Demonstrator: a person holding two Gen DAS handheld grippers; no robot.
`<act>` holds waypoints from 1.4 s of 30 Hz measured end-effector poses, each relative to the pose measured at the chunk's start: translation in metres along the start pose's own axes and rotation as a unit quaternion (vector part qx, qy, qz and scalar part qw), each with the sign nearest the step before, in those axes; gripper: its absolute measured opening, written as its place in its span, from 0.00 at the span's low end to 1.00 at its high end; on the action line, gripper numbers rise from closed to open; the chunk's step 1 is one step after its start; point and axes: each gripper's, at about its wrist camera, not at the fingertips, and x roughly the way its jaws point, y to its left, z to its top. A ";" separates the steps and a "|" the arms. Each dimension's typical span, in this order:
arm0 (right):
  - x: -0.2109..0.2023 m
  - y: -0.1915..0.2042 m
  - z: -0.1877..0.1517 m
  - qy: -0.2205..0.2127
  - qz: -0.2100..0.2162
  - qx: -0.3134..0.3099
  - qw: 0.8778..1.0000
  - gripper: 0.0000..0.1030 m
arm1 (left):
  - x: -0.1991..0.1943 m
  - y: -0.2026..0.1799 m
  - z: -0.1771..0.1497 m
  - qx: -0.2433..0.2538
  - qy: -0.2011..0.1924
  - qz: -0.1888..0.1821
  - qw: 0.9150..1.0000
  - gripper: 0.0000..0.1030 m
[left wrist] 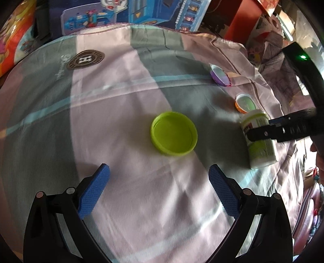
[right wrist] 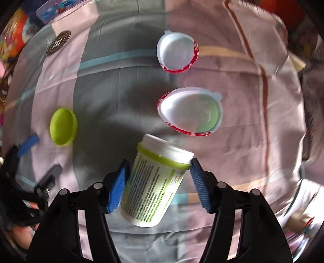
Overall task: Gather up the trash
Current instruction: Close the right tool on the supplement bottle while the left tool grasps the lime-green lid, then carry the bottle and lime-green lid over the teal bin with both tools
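A large cloth [left wrist: 141, 91] in pale pink and grey bands, with thin light-blue stripes and a round dark badge [left wrist: 86, 59], covers the whole work surface; what lies under it is hidden. Along its far edge stand colourful boxes [left wrist: 141, 14], partly cut off by the frame.

The biggest piece of trash is a white tub [right wrist: 154, 182] with a lime-green band under its neck and a label of small print that I cannot read. It lies tilted on its side near the right edge of the cloth, between the blue pads of the right tongs [right wrist: 160, 170]. The right pad touches the green band and the left pad sits at the tub's side, but a thin gap may remain there, so I cannot tell if the grip is firm.

Next in size is a lime-green lid [left wrist: 174, 133], lying open side up in the middle of the cloth, well apart from the tub. The left tongs [left wrist: 159, 172] hover just before it, released, with the pads wide apart and nothing between them.

Smaller are two foil-rimmed white cups [right wrist: 190, 111] [right wrist: 177, 52] beyond the tub, both empty side up. Their rim colours differ between the two views, so the colour is uncertain.

The cloth around the lid is free on every side.
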 end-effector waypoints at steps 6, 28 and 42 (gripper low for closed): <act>0.005 -0.004 -0.007 0.017 -0.003 -0.023 1.000 0.57 | 0.018 -0.012 0.015 0.030 -0.006 0.020 0.999 0.94; -0.013 -0.055 -0.044 -0.044 0.052 -0.052 0.996 0.49 | 0.002 -0.059 0.012 0.036 -0.025 0.057 0.997 0.55; -0.062 -0.173 -0.101 -0.121 0.071 0.033 0.990 0.49 | -0.005 -0.180 0.009 0.107 -0.019 -0.007 0.994 0.55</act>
